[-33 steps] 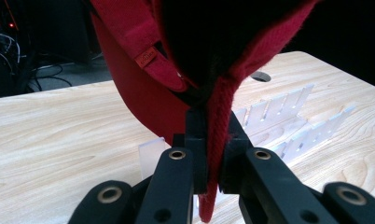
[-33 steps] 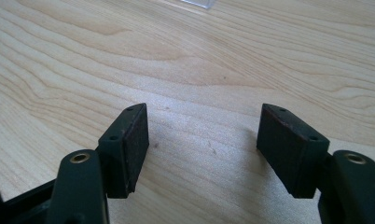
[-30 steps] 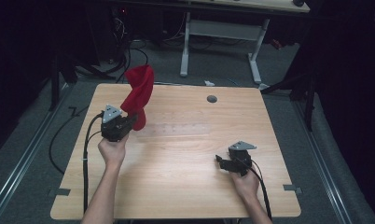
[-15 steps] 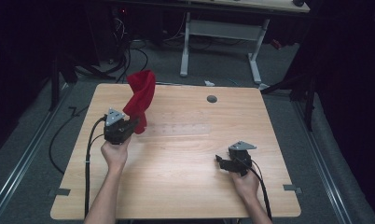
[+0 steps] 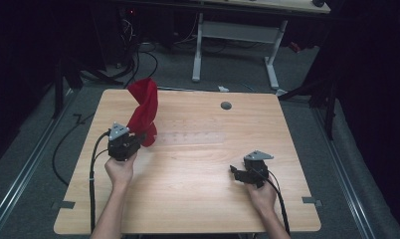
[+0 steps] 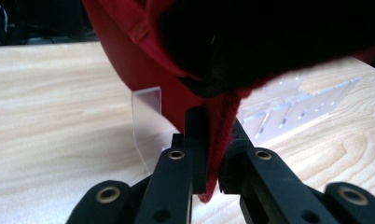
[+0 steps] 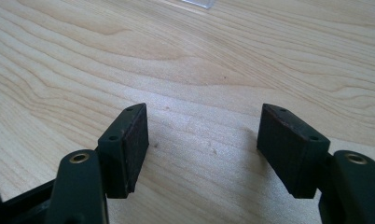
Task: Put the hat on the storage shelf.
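In the left gripper view the red cloth (image 6: 143, 60) runs off the top edge, its dark blurred fold hiding the table (image 6: 59, 102) behind.

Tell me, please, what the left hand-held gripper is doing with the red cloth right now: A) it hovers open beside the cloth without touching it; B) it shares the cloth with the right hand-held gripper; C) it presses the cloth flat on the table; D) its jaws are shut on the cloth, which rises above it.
D: the left hand-held gripper has its jaws closed on the red cloth, which rises above it.
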`<action>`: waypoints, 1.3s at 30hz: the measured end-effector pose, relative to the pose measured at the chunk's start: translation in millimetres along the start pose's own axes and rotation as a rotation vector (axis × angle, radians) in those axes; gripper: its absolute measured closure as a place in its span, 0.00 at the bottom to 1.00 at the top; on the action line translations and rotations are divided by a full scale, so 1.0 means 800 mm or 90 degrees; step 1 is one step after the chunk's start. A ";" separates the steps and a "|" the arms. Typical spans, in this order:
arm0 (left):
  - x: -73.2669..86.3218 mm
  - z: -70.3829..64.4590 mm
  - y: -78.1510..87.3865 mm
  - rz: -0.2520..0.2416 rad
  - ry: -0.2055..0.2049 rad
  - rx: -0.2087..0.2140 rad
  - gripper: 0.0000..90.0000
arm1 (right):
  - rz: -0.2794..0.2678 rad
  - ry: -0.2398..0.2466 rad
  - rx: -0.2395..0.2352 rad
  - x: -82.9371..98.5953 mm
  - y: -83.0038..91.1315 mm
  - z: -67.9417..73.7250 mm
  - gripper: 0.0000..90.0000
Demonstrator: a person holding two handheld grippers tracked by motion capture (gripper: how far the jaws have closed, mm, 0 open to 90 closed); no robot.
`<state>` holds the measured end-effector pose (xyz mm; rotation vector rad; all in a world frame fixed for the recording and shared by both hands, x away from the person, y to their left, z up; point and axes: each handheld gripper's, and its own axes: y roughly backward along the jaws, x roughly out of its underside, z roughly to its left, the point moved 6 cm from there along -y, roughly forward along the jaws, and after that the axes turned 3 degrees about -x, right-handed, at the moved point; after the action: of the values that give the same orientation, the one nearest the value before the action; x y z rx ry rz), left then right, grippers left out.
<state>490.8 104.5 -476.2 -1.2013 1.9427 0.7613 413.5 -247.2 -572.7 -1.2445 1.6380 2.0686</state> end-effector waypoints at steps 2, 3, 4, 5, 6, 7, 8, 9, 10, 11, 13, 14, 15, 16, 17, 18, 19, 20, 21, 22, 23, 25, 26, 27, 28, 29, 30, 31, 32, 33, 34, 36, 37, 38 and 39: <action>0.002 -0.001 0.001 0.004 -0.009 -0.003 0.93 | 0.000 0.000 0.000 0.000 0.000 0.000 0.38; 0.003 0.000 0.001 0.006 -0.011 -0.006 0.91 | 0.000 0.000 0.000 0.000 0.000 0.000 0.38; 0.004 0.001 0.002 0.009 -0.007 -0.008 0.89 | 0.000 0.000 0.000 0.000 0.000 0.000 0.38; 0.005 0.002 0.002 0.010 -0.006 -0.010 0.86 | 0.000 0.000 0.000 0.000 0.000 0.000 0.38; 0.006 0.004 0.004 0.011 -0.008 -0.013 0.84 | 0.000 0.000 0.001 0.000 0.000 0.000 0.38; 0.007 0.005 0.005 0.012 -0.008 -0.017 0.81 | 0.000 0.000 0.000 0.000 0.000 0.000 0.38; 0.008 0.007 0.007 0.015 -0.008 -0.021 0.78 | 0.000 0.000 0.000 0.000 0.000 0.000 0.38; 0.009 0.009 0.008 0.016 -0.007 -0.024 0.73 | 0.000 0.000 0.000 0.000 0.000 0.000 0.38; 0.009 0.009 0.011 0.017 -0.005 -0.025 0.70 | 0.000 0.000 0.000 0.000 0.000 0.000 0.38; 0.009 0.009 0.013 0.017 -0.004 -0.026 0.65 | 0.000 0.000 0.000 0.000 0.000 0.000 0.38; 0.011 0.009 0.016 0.024 -0.017 -0.033 0.59 | 0.001 0.000 0.000 0.000 0.000 0.000 0.38; 0.012 0.008 0.018 0.028 -0.025 -0.034 0.58 | 0.000 0.000 0.000 0.000 0.000 0.000 0.38; 0.013 0.006 0.020 0.030 -0.032 -0.034 0.56 | 0.000 0.000 0.000 0.000 0.000 0.000 0.38; 0.015 0.005 0.021 0.034 -0.040 -0.035 0.54 | 0.000 0.000 0.000 0.000 0.000 0.000 0.38; 0.016 0.003 0.023 0.037 -0.044 -0.035 0.52 | 0.000 0.000 0.000 0.000 0.000 0.000 0.38; 0.017 0.002 0.025 0.034 -0.045 -0.032 0.52 | 0.000 0.000 0.000 0.000 0.000 0.000 0.38; 0.017 0.000 0.027 0.032 -0.043 -0.028 0.51 | 0.000 0.001 0.000 0.000 0.000 0.000 0.38; 0.018 -0.001 0.029 0.031 -0.040 -0.026 0.50 | 0.000 0.001 0.000 0.000 0.000 0.000 0.38; 0.018 -0.001 0.031 0.032 -0.036 -0.025 0.50 | 0.000 0.001 0.000 0.000 0.000 0.000 0.38; 0.020 -0.002 0.033 0.033 -0.034 -0.025 0.49 | 0.000 0.001 0.000 0.000 0.000 0.000 0.38; 0.021 -0.002 0.036 0.033 -0.036 -0.025 0.49 | 0.000 0.001 0.000 0.000 0.000 0.000 0.38; 0.023 -0.003 0.040 0.036 -0.035 -0.024 0.48 | 0.000 0.001 0.000 0.000 0.000 0.000 0.38; 0.024 -0.004 0.043 0.036 -0.035 -0.021 0.48 | 0.000 0.001 0.000 0.000 0.000 0.000 0.38; 0.025 -0.006 0.045 0.033 -0.033 -0.019 0.48 | 0.000 0.001 0.000 0.000 0.000 0.000 0.38; 0.025 -0.007 0.049 0.033 -0.032 -0.016 0.48 | 0.000 0.001 0.000 0.000 0.000 0.000 0.38; 0.025 -0.008 0.050 0.034 -0.032 -0.014 0.48 | 0.000 0.001 0.000 0.000 0.000 0.000 0.38; 0.025 -0.009 0.053 0.034 -0.031 -0.012 0.48 | 0.000 0.001 0.000 0.000 0.000 0.000 0.38; 0.025 -0.011 0.055 0.033 -0.030 -0.009 0.48 | 0.000 0.001 0.000 0.000 0.000 0.000 0.38; 0.025 -0.013 0.057 0.033 -0.028 -0.005 0.48 | 0.000 0.001 0.000 0.000 0.000 0.000 0.38; 0.025 -0.014 0.059 0.034 -0.028 -0.003 0.48 | 0.000 0.001 0.000 0.000 0.000 0.000 0.38; 0.026 -0.015 0.061 0.034 -0.025 0.000 0.48 | 0.000 0.001 0.000 0.000 0.000 0.000 0.38; 0.027 -0.019 0.064 0.037 -0.024 0.006 0.48 | 0.000 0.001 0.000 0.000 0.000 0.000 0.38; 0.028 -0.021 0.065 0.039 -0.021 0.010 0.48 | 0.000 0.001 0.000 0.000 0.000 0.000 0.38; 0.030 -0.022 0.066 0.042 -0.021 0.012 0.48 | 0.000 0.001 0.000 0.000 0.000 0.000 0.38; 0.031 -0.024 0.067 0.044 -0.019 0.015 0.48 | 0.000 0.001 0.001 0.000 0.000 0.000 0.38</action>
<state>428.9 98.3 -479.9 -1.1072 1.9720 0.7867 413.5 -247.2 -572.7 -1.2459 1.6387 2.0670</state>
